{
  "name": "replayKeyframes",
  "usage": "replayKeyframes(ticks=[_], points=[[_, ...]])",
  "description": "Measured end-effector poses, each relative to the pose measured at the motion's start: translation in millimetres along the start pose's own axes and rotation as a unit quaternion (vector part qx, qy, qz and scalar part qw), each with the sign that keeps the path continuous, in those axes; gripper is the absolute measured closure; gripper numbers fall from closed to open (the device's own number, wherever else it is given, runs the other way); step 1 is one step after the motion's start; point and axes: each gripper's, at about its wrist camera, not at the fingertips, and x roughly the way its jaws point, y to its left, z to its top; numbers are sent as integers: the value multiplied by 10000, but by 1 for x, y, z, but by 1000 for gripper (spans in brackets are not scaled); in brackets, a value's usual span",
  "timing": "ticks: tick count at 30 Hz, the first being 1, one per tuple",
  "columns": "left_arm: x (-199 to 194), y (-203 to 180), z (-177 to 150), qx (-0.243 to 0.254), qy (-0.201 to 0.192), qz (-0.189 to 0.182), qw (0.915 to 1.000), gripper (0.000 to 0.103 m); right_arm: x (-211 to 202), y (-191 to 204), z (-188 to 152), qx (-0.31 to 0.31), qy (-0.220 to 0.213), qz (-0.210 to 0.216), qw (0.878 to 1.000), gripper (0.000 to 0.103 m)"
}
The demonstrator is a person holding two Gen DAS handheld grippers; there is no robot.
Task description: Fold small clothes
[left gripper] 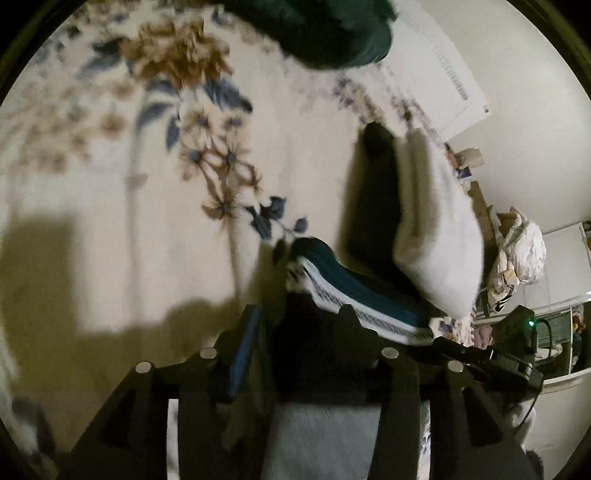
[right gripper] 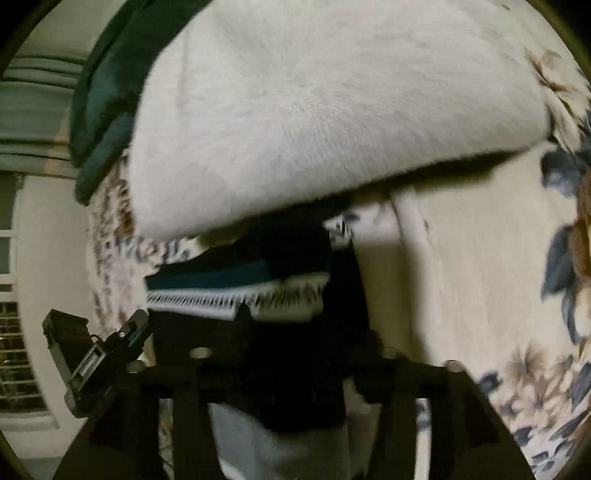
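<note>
1. The cream fleece blanket printed with brown and blue flowers (left gripper: 110, 192) is the largest thing I see; it covers the whole surface under both my grippers, and dark shadows fall across its near left part in the left wrist view.
2. A plain white fluffy folded cloth (right gripper: 314, 122) sits on the blanket; in the right wrist view it fills the far half of the picture and overhangs the stack beneath it; in the left wrist view it stands to the right of centre.
3. A dark green crumpled garment (left gripper: 332, 33) lies at the far edge of the blanket in the left wrist view; in the right wrist view it sits at the far left, beside the white cloth.
4. The small folded stack of teal and white patterned knit clothes (left gripper: 354, 299) lies on the blanket just ahead of my fingers, beside the white cloth, with something black near it that I cannot make out.
5. My left gripper (left gripper: 299, 321) has its fingers parted; one tip reaches the stack's near edge, but I cannot tell whether it grips anything.
6. My right gripper (right gripper: 295, 332) is dark and blurred against black fabric; its fingers stand apart, and whether they pinch the cloth I cannot tell.
</note>
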Motion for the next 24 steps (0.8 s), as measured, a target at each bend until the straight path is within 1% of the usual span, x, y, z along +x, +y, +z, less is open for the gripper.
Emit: replayKeyframes(ticks=[1, 2, 3, 4, 5, 6, 8, 9, 10, 11, 13, 15, 17, 19, 21, 22, 23, 24], points=[[-12, -5, -11, 47, -77, 69, 9999, 59, -6, -3, -6, -4, 38, 65, 10000, 36], [-18, -8, -19, 36, -99, 111, 9999, 48, -11, -5, -13, -5, 86, 151, 9998, 28], [-28, -10, -32, -31, -126, 139, 9998, 43, -14, -6, -18, -18, 133, 216, 9997, 21], [-34, -12, -42, -113, -138, 123, 9998, 40, -17, -9, -25, -41, 211, 302, 9993, 18], [-42, -14, -57, -247, -138, 55, 9996, 34, -19, -11, -30, -87, 300, 342, 9989, 14], [-48, -14, -74, -399, -129, -3, 9991, 32, -20, -13, -35, -133, 392, 335, 9986, 13], [-56, -10, -109, -814, -73, 13, 9967, 32, -19, -20, -41, -187, 575, 316, 9977, 13], [-56, -11, -119, -1003, -38, -13, 9950, 32, -17, -24, -42, -213, 672, 347, 9969, 10], [-59, -7, -142, -1313, 7, -55, 9913, 32, -14, -25, -41, -231, 740, 380, 9963, 8], [-61, -4, -156, -1527, 7, -103, 9882, 32, -8, -30, -39, -242, 840, 456, 9951, 7], [-61, 0, -191, -1970, -56, -152, 9803, 32, 5, -36, -32, -215, 978, 528, 9936, 7], [-54, 4, -212, -2247, -162, -238, 9740, 32, 22, -43, -19, -156, 1119, 763, 9907, 7], [-41, 9, -227, -2505, -277, -478, 9665, 32, 36, -45, -5, -106, 1224, 953, 9878, 7], [-22, 16, -233, -2733, -458, -772, 9577, 32, 56, -44, 10, -92, 1377, 1106, 9842, 7], [-4, 20, -231, -2919, -559, -933, 9502, 32, 74, -43, 24, -82, 1524, 1254, 9803, 5], [3, 21, -229, -2946, -671, -1042, 9476, 32, 80, -41, 29, -93, 1565, 1300, 9790, 5], [10, 23, -227, -2989, -738, -1048, 9456, 31, 85, -38, 32, -111, 1604, 1334, 9779, 5], [16, 25, -225, -3053, -819, -1160, 9416, 30, 89, -34, 35, -128, 1644, 1375, 9767, 5]])
